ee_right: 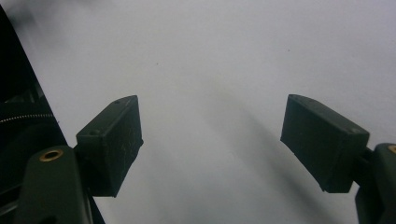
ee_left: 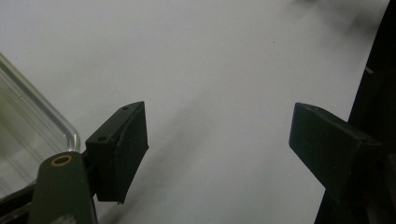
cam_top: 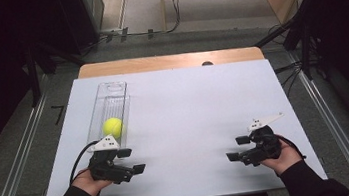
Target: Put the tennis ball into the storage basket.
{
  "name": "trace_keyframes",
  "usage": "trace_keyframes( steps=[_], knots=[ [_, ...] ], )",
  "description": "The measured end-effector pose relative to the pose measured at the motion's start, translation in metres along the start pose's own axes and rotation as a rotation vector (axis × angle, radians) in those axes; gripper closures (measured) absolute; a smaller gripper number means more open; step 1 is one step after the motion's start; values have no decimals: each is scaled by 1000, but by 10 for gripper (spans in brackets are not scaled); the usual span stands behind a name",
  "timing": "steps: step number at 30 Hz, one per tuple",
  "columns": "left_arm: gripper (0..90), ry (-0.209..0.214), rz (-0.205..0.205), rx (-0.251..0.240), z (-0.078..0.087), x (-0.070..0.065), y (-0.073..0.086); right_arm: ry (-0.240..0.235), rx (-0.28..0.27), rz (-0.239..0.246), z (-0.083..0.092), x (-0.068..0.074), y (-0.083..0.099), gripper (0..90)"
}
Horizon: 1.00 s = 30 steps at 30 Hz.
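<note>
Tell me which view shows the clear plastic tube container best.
High view: the whole clear plastic tube container lies on the white table, a yellow tennis ball inside. The left gripper view catches just a rounded corner; the right gripper view faces bare table.

No text, label, brand, number or sign can be read anywhere in these pictures.

Left gripper (cam_top: 132, 161) fingers spread wide, right gripper (cam_top: 238, 148) fingers spread wide, both empty
</note>
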<state>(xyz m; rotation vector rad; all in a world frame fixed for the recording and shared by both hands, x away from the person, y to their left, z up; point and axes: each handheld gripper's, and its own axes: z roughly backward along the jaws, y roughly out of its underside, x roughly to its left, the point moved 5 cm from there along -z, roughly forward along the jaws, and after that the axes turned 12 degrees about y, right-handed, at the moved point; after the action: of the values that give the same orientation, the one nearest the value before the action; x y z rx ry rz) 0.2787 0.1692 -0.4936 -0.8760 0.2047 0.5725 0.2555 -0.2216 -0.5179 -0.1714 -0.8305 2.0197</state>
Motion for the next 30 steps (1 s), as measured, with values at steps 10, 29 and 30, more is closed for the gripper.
trace_keyframes(
  steps=[10, 29, 30],
  knots=[
    [202, -11, 7, 7, 5, 1, 7, 2, 1, -1, 0, 0, 0, 184],
    [202, -11, 8, 3, 6, 3, 7, 4, 1, 2, 0, 0, 0, 185],
    [202, -11, 9, 2, 6, 3, 7, 4, 1, 2, 0, 0, 0, 184]
  ],
)
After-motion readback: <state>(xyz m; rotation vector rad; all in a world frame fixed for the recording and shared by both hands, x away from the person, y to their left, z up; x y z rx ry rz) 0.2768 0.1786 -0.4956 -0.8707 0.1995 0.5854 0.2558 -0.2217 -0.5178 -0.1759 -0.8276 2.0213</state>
